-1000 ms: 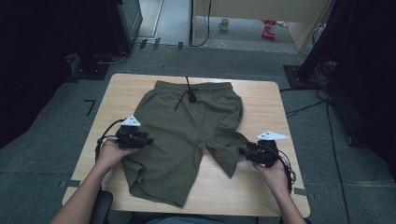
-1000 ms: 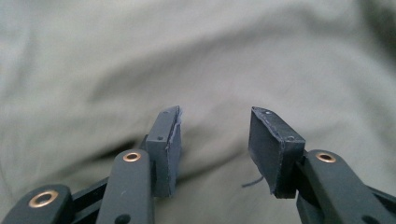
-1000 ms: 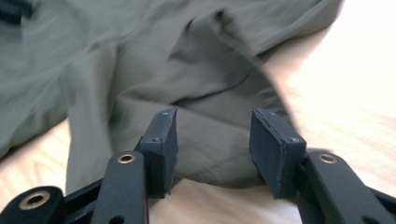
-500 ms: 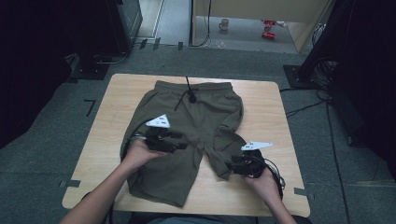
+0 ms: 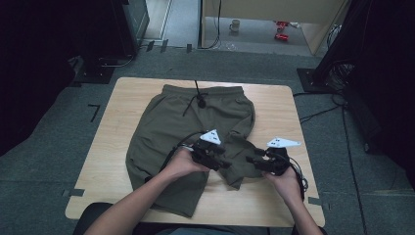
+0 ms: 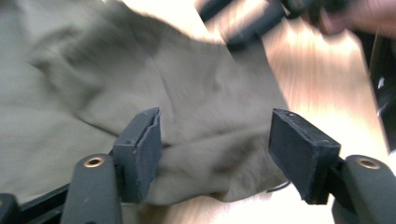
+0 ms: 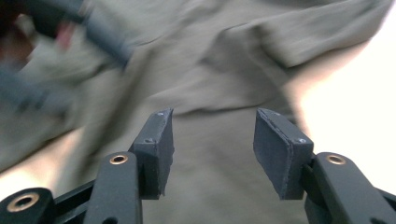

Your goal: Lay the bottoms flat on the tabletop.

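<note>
The olive-green shorts [image 5: 195,132] lie spread flat in the middle of the high view, on the wooden table [image 5: 122,98], waistband toward the top of the frame and its black drawstring [image 5: 198,95] trailing down over the fabric. The leg at lower left reaches nearly to the table's near edge; the leg at lower right is bunched and rumpled, its hem turned in toward the centre. From how the cloth lies, folding has hardly begun: no clean fold is made, and the waist and left leg look untouched.

Both tools sit at the rumpled right leg, in the lower middle of the frame. The left gripper [image 5: 222,164] hovers over the crotch and inner leg; in the left gripper view [image 6: 215,154] its jaws stand wide apart with only loose cloth and the hem edge between them, gripping nothing. The right gripper [image 5: 252,161] is just beside it at the leg's outer edge; in the right gripper view [image 7: 212,149] its jaws also gape over the fabric, holding nothing.

What seems left is taking hold of that leg, smoothing it and folding the whole garment.
</note>
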Motion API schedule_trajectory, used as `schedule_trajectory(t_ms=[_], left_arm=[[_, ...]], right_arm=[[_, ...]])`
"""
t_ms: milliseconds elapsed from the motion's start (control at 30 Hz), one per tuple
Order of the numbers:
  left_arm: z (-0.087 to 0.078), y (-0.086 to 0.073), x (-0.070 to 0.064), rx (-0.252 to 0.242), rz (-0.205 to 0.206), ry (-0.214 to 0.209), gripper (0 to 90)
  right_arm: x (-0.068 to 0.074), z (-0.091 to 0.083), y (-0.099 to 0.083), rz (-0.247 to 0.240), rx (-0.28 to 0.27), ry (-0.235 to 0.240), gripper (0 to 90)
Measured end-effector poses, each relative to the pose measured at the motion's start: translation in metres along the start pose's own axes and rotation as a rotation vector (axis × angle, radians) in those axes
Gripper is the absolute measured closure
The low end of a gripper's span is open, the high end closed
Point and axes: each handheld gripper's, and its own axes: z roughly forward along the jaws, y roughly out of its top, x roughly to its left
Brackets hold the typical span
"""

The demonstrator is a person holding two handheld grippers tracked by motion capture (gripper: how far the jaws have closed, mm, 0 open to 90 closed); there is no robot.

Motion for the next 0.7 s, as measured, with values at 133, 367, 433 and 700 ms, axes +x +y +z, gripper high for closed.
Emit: schedule_trajectory(t_ms=[133,367,433,700], left_arm=[[0.013,-0.013,-0.007,0.099,0.068,0.054,39.2],[0.01,-0.025,-0.007,0.089,0.078,0.08,70.9],[0.008,-0.027,-0.007,0.095,0.085,0.071,83.6],[-0.017,-0.022,-0.003,0.037,0.08,0.05,90.0]], right_arm=[[-0.022,0.013,-0.001,0.033,0.044,-0.027,46.0],[-0.034,0.034,-0.002,0.008,0.105,-0.038,48.2],[-0.033,0.036,-0.002,0.001,0.103,-0.026,56.8],[-0.031,0.019,0.008,0.025,0.137,-0.055,90.0]])
